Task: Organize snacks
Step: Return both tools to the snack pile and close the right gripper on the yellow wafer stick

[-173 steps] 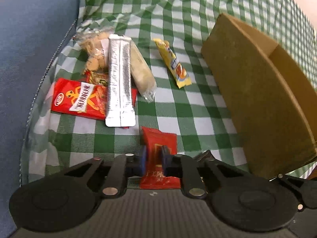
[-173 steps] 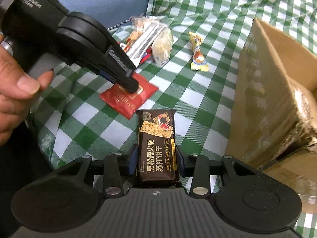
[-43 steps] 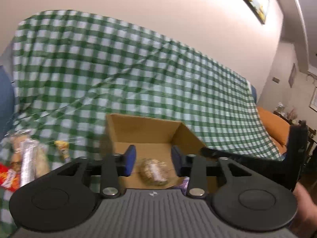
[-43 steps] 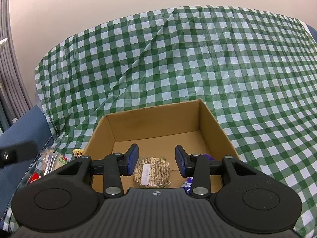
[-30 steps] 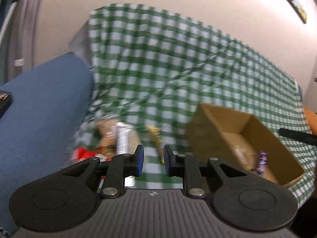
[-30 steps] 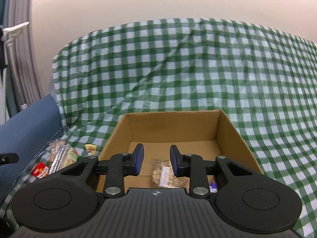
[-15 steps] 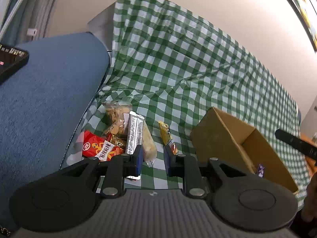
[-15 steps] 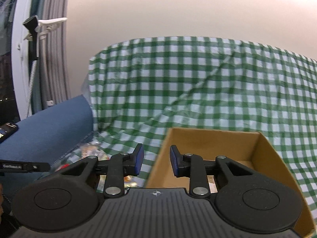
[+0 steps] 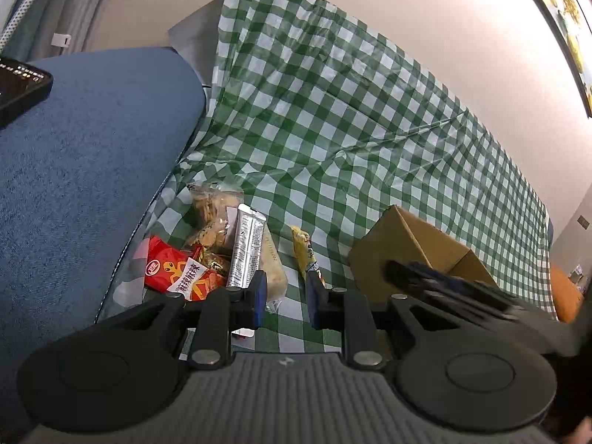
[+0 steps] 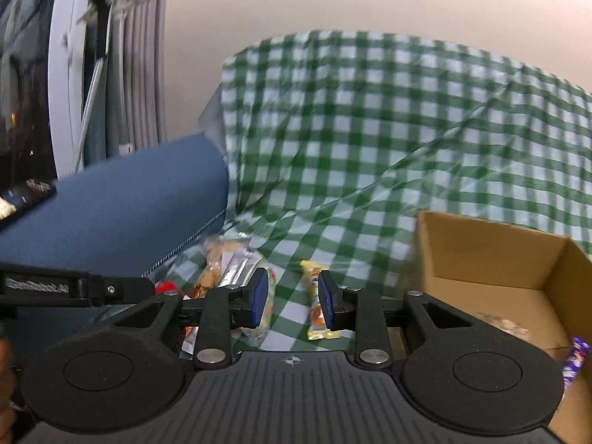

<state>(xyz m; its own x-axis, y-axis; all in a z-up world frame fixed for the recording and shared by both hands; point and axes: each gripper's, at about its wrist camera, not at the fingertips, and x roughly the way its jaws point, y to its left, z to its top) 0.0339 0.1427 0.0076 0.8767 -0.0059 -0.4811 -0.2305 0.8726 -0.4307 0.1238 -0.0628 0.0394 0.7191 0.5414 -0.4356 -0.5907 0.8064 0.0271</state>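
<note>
Several snacks lie on the green checked cloth [image 9: 333, 118]: a red packet [image 9: 174, 270], a silver stick pack [image 9: 246, 248], a clear bag of biscuits [image 9: 211, 211] and a yellow candy packet [image 9: 305, 251]. A cardboard box [image 9: 414, 251] stands to their right. My left gripper [image 9: 285, 298] is open and empty, above and short of the pile. My right gripper [image 10: 292, 301] is open and empty, pointing at the yellow packet [image 10: 318, 307]. The right wrist view shows the box's open inside [image 10: 492, 292] with a clear wrapped snack [image 10: 503, 323] and a purple wrapper [image 10: 573, 360].
A blue sofa arm [image 9: 85, 170] borders the pile on the left, with a phone [image 9: 18, 88] lying on it. The right gripper's body [image 9: 462, 292] crosses in front of the box. A wall rises behind the cloth.
Both grippers have let go of their snacks into the box and swung left to the pile. In the last half second the right one turned further left, and both jaws have opened a little wider.
</note>
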